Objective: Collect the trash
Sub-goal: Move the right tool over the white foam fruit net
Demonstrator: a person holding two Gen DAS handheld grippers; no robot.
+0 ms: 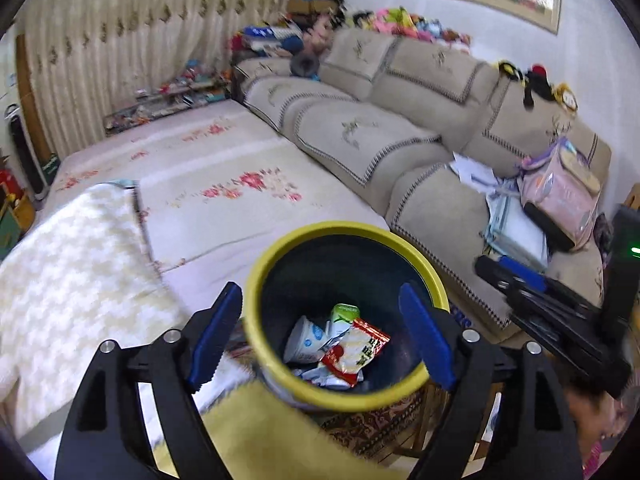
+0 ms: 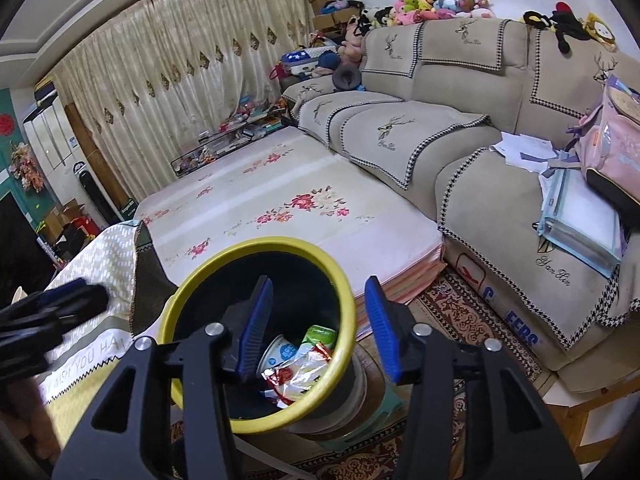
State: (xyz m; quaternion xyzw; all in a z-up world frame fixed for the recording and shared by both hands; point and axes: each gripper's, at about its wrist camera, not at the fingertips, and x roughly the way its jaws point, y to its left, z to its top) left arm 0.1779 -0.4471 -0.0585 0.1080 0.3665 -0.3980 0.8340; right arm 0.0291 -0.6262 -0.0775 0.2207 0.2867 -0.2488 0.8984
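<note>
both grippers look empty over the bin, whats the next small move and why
Probably lift both away from the yellow-rimmed bin to look for more trash: the left gripper and right gripper are open, holding nothing, and the red snack wrapper already lies inside.

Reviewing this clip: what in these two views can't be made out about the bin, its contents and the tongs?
- Yellow-rimmed dark trash bin: its base is hidden by its own rim, left wrist view.
- Crumpled red-and-white snack wrapper: print too small, right wrist view.
- White yogurt cup: partly buried under the wrapper.
- Right tongs: motion-blurred, left wrist view.
- Left tongs: blurred, cut by the edge.
</note>
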